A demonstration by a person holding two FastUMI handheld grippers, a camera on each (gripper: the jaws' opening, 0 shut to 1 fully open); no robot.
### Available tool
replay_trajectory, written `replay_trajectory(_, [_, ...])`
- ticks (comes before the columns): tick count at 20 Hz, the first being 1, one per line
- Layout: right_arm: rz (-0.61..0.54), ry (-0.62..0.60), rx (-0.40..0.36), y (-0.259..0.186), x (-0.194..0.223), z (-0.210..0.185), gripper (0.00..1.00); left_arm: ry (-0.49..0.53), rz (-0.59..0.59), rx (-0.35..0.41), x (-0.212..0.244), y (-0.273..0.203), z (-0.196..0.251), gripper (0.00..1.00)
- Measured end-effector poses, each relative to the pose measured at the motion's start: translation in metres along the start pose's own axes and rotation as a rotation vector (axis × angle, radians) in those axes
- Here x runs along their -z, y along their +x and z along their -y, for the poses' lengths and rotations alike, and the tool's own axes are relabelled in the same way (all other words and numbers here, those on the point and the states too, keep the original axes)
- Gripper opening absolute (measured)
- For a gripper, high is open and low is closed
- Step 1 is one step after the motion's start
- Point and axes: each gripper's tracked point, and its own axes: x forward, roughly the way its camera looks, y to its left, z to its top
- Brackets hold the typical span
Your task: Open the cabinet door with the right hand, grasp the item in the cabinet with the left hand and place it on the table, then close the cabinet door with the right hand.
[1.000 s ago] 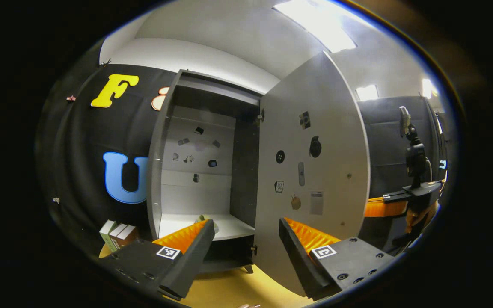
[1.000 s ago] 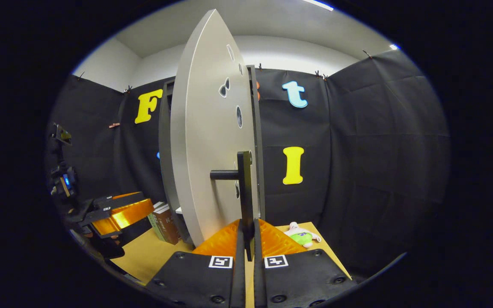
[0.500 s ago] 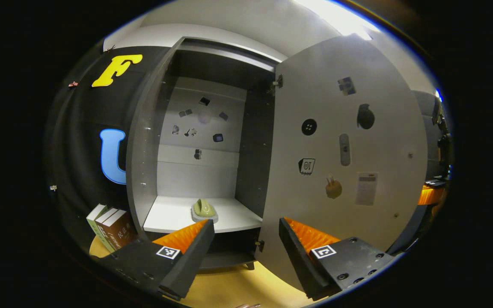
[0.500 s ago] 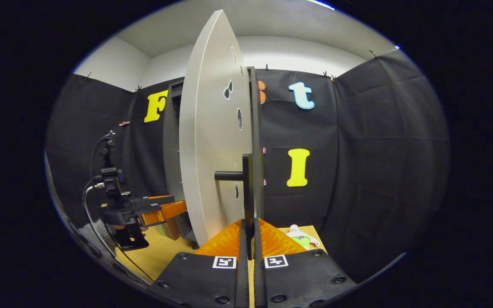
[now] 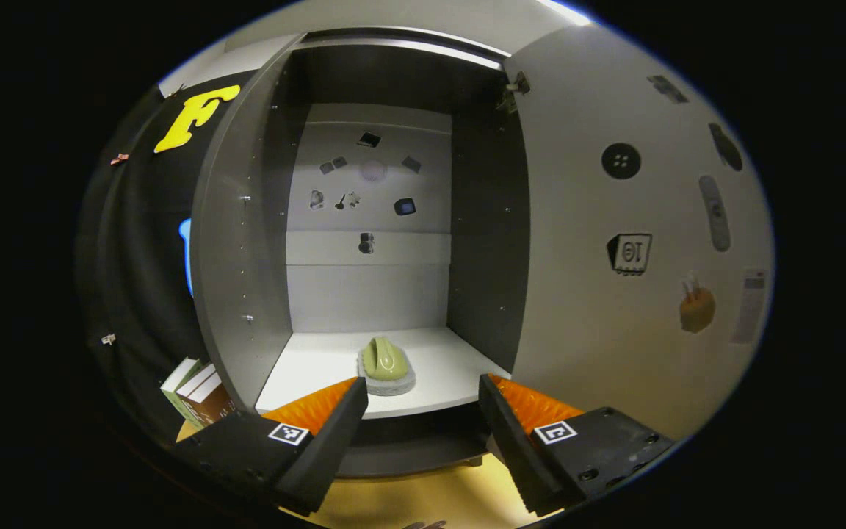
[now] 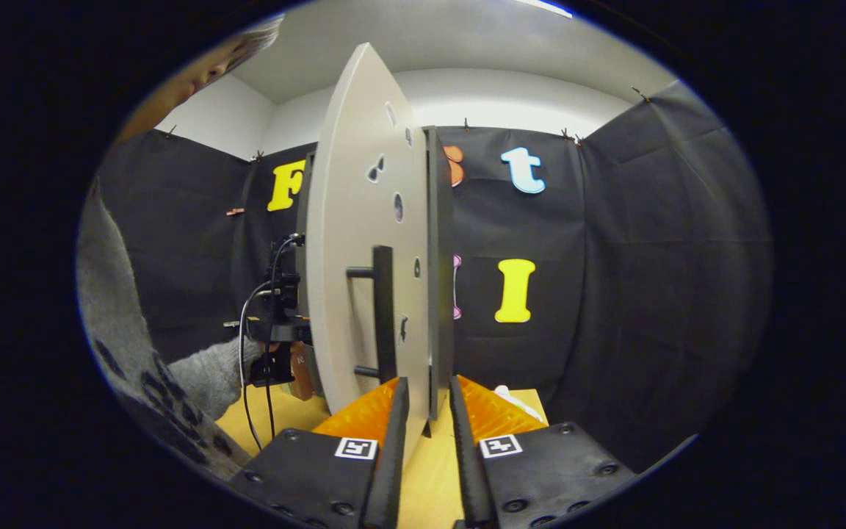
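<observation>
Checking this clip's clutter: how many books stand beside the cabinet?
3, as far as visible: upright books standing together on the yellow table left of the open grey cabinet; the left hand-held gripper may hide more.

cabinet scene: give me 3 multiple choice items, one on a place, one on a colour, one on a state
1. Where does the item lie?
A. on the cabinet shelf
B. on the table
C. between the left gripper's jaws

2. What colour is the item's top?
A. red
B. green
C. blue

3. How does the door stand?
A. shut
B. open a crack
C. swung wide open

Answers
1. A: the left gripper view shows it lying on the pale shelf, beyond the left gripper.
2. B: its top is olive green, over a pale grey base.
3. C: the inside of the cabinet is in full sight, and the right gripper view sees the door nearly edge-on, the right gripper open at its edge.
</observation>
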Motion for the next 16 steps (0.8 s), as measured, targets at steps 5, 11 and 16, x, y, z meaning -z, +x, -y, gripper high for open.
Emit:
replay_trajectory(5, [-0.044,-0.014,0.177,0.011,0.022,0.069,0.78,0.01,-0.026,-0.054,0.0,0.049,-0.012,0.95])
replay_trajectory(11, [-0.046,-0.077,0.21,0.03,0.029,0.085,0.94,0.037,-0.098,-0.067,0.008,0.104,-0.038,0.95])
replay_trajectory(16, [-0.075,-0.097,0.233,0.033,0.035,0.094,1.0,-0.034,-0.143,-0.077,0.013,0.143,-0.053,0.93])
